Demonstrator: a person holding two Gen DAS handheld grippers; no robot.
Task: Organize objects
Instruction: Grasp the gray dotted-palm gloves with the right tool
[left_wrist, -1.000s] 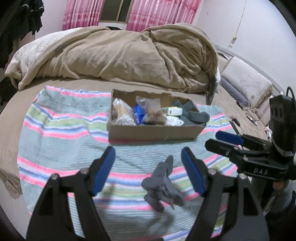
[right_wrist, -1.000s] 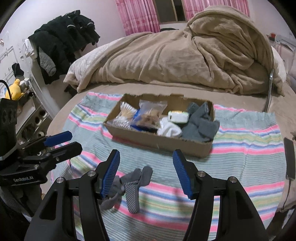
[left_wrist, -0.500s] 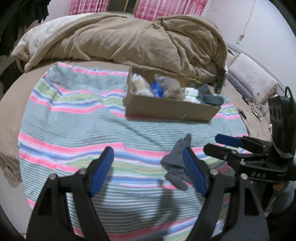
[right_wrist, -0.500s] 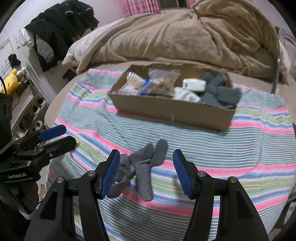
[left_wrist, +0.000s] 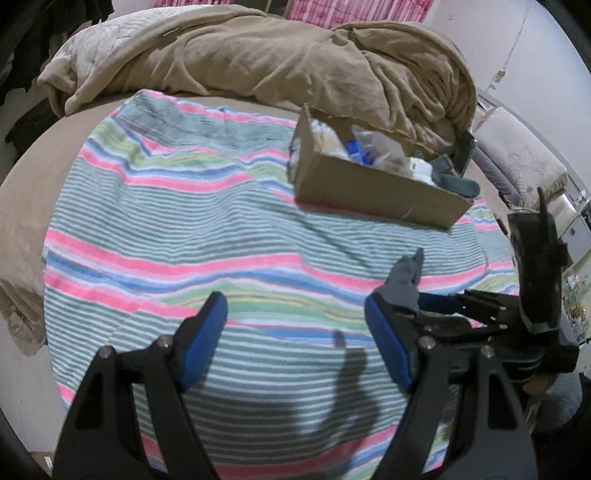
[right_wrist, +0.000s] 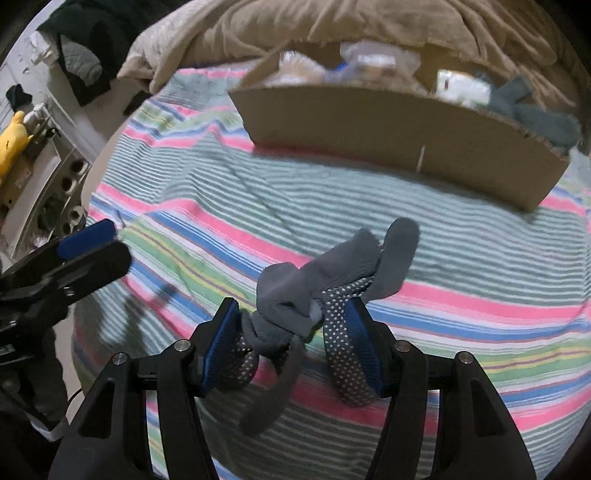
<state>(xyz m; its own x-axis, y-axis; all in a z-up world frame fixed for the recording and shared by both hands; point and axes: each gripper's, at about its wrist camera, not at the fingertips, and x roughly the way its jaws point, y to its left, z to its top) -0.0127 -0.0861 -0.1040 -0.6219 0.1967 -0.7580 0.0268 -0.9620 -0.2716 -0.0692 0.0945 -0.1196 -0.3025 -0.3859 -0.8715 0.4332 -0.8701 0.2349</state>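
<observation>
A bundle of grey socks (right_wrist: 325, 273), some with white dots, lies on the striped blanket (right_wrist: 461, 236). My right gripper (right_wrist: 291, 314) is open and low over the bundle, its blue pads on either side of the socks' near end. In the left wrist view the grey socks (left_wrist: 404, 280) peek out just past my right gripper (left_wrist: 436, 306). My left gripper (left_wrist: 295, 306) is open above bare blanket (left_wrist: 184, 229), left of the socks, with nothing between its fingers. It shows at the left edge as the left gripper (right_wrist: 99, 247) in the right wrist view.
A cardboard box (left_wrist: 369, 188) (right_wrist: 388, 129) with bags, a white item and more grey socks stands beyond the loose socks. A beige duvet (left_wrist: 277, 62) is heaped behind it. A shelf with a yellow plush toy (right_wrist: 13, 140) stands left of the bed.
Both grippers have sunk toward the blanket and tilted further down. The right one has closed in on the socks, which now sit between its pads. The left one has drifted left of them.
</observation>
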